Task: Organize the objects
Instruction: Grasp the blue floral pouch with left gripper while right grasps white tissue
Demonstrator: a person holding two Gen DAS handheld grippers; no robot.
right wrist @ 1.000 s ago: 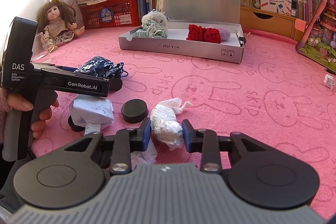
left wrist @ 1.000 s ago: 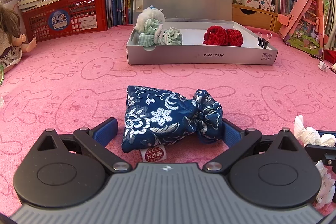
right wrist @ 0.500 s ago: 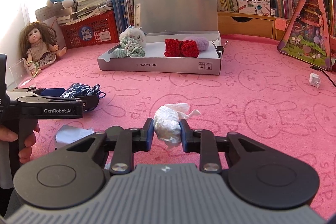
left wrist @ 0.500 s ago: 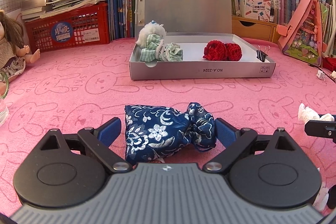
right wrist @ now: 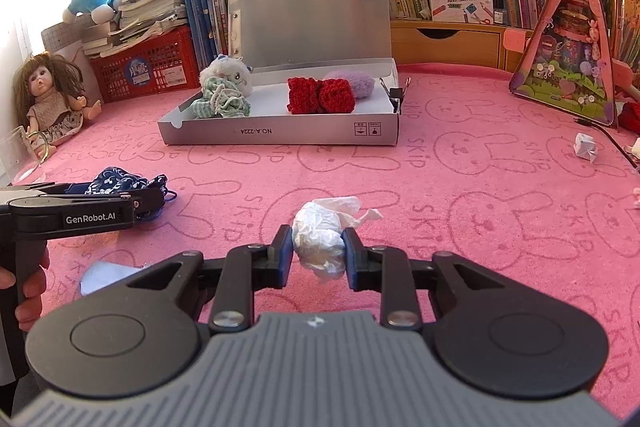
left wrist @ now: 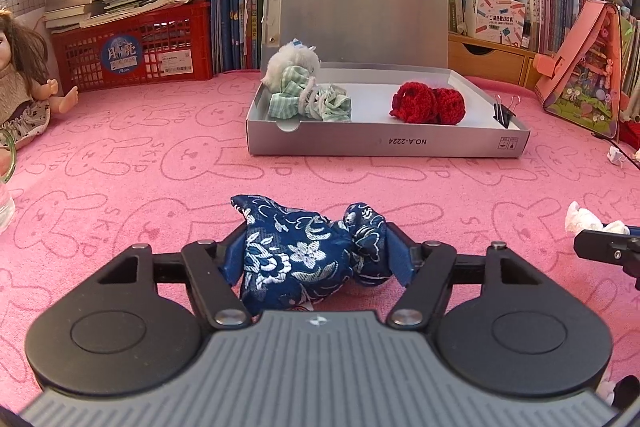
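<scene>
A dark blue floral pouch (left wrist: 296, 251) lies on the pink rabbit-print cloth between the fingers of my left gripper (left wrist: 316, 247). Its jaws are closing and both blue pads press the pouch's sides. The right wrist view shows the same pouch (right wrist: 116, 181) at the left, inside the left gripper (right wrist: 148, 201). My right gripper (right wrist: 318, 251) is shut on a crumpled white tissue (right wrist: 320, 231), held just above the cloth. Farther back stands an open silver box (left wrist: 384, 143) holding a white plush with green checked cloth (left wrist: 296, 67) and a red crocheted piece (left wrist: 428, 103).
A purple pompom (right wrist: 352, 83) and a black binder clip (left wrist: 504, 111) are also in the box. A doll (right wrist: 48, 99), red basket (left wrist: 136, 47) and books line the back. A pink triangular case (right wrist: 568, 59) stands right. A folded paper bit (right wrist: 586, 147) lies right. A hand (right wrist: 32, 291) grips the left handle.
The left jaws have narrowed from wide open until the pads squeeze the pouch. The right gripper, still shut on the tissue, has risen a little and moved away from the black discs.
</scene>
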